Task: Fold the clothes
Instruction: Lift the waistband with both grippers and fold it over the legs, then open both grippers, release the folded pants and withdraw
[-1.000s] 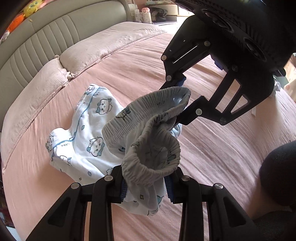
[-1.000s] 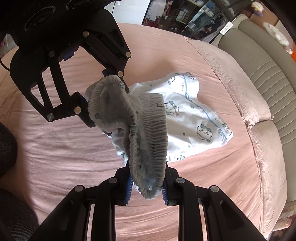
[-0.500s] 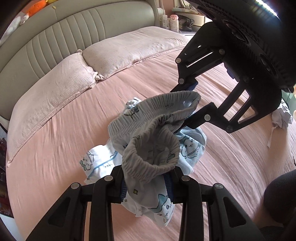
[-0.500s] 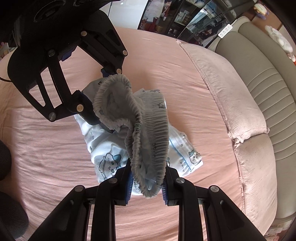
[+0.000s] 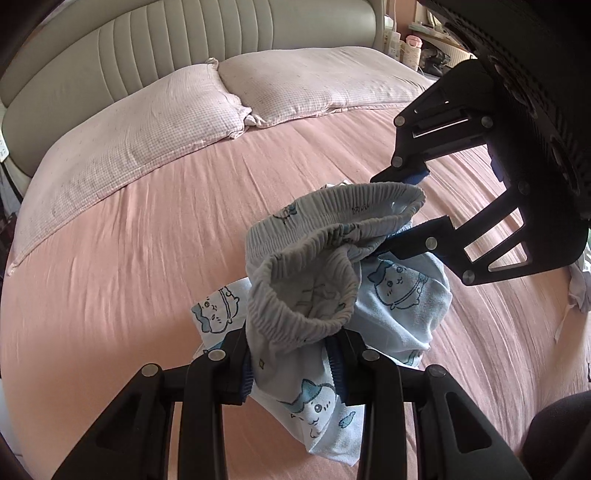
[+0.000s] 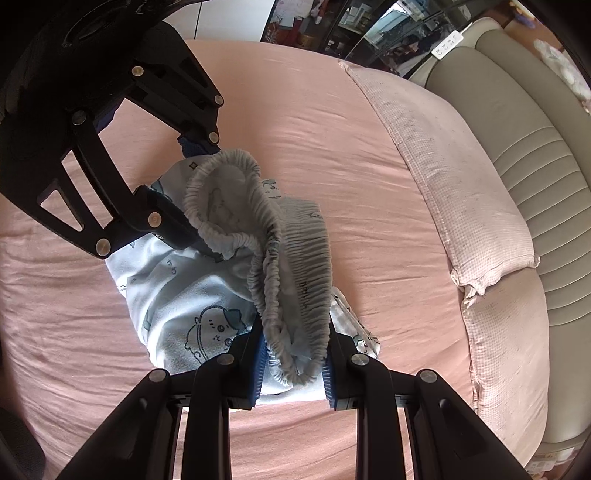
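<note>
A pair of light-blue shorts (image 5: 402,295) printed with cartoon animals, with a grey ribbed elastic waistband (image 5: 325,236), hangs bunched above the pink bed sheet (image 5: 147,236). My left gripper (image 5: 291,354) is shut on one end of the waistband. My right gripper (image 6: 293,362) is shut on the other end of the waistband (image 6: 295,258). In the left wrist view the right gripper (image 5: 402,210) comes in from the upper right. The right wrist view has the left gripper (image 6: 184,188) reaching in from the upper left. The shorts (image 6: 177,295) hang crumpled below the band, their leg ends partly hidden.
Two pale checked pillows (image 5: 177,122) lie along a padded grey-green headboard (image 5: 147,51). Bottles and clutter stand on a bedside surface (image 5: 410,48). A white garment (image 5: 580,288) lies at the right edge of the bed. Shelves (image 6: 354,29) stand beyond the bed.
Both grippers have carried the shorts sideways across the bed, off the sheet where the legs lay spread. The fabric now hangs bunched under the waistband. The left view has swung toward the pillows.
</note>
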The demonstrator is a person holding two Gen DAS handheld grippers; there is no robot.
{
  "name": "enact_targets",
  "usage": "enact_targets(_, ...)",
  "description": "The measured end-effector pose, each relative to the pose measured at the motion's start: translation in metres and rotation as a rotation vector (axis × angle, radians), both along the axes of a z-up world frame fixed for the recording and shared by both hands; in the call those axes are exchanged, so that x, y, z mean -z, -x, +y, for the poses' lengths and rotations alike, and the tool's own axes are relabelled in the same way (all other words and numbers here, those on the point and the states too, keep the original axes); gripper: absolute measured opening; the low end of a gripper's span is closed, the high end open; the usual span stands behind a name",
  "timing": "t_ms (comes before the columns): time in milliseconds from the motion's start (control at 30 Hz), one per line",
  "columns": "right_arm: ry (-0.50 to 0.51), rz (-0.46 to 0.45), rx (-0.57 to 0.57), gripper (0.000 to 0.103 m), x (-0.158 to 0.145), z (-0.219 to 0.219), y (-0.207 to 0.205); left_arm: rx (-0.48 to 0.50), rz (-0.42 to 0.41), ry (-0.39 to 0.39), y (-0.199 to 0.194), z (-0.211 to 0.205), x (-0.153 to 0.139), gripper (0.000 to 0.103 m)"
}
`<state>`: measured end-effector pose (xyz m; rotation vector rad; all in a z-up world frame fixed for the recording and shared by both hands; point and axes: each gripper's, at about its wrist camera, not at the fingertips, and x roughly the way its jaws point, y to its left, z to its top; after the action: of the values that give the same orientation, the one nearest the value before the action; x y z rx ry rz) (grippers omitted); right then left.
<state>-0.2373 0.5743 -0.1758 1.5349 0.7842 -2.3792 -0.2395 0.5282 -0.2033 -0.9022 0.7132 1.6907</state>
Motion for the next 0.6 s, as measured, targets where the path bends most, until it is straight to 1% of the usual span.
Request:
enact_targets(133, -0.004, -0.027, 0.0, 0.024, 0.012, 0.0, 0.006, -0.028, -0.025, 0.009, 0.005, 0.0, 0.007, 0.03)
enact_targets(200, -0.013, -0.034, 0.021, 0.025, 0.017, 0.001, 0.01, -0.054, -0.035, 0.015, 0.008, 0.0, 0.009, 0.03)
enact_targets(267, -0.04, -0.037, 0.077, 0.038, 0.021, 0.005, 0.016, -0.086, -0.054, 0.032, 0.013, 0.002, 0.011, 0.03)
enact_targets(300, -0.054, -0.038, 0.105, 0.05, 0.023, 0.007, 0.019, -0.1, -0.07, 0.041, 0.016, 0.004, 0.012, 0.03)
enact_targets(333, -0.07, -0.033, 0.133, 0.058, 0.024, 0.01, 0.021, -0.112, -0.083, 0.044, 0.018, 0.004, 0.011, 0.03)
enact_targets(433, -0.098, -0.004, 0.197, 0.06, 0.021, 0.02, 0.024, -0.133, -0.121, 0.037, 0.023, 0.003, 0.008, 0.03)
enact_targets(500, -0.106, 0.01, 0.239, 0.063, 0.019, 0.027, 0.024, -0.16, -0.123, 0.044, 0.028, 0.002, 0.007, 0.03)
enact_targets(600, -0.113, 0.011, 0.308, 0.064, 0.02, 0.04, 0.026, -0.209, -0.134, 0.061, 0.036, 0.0, 0.007, 0.03)
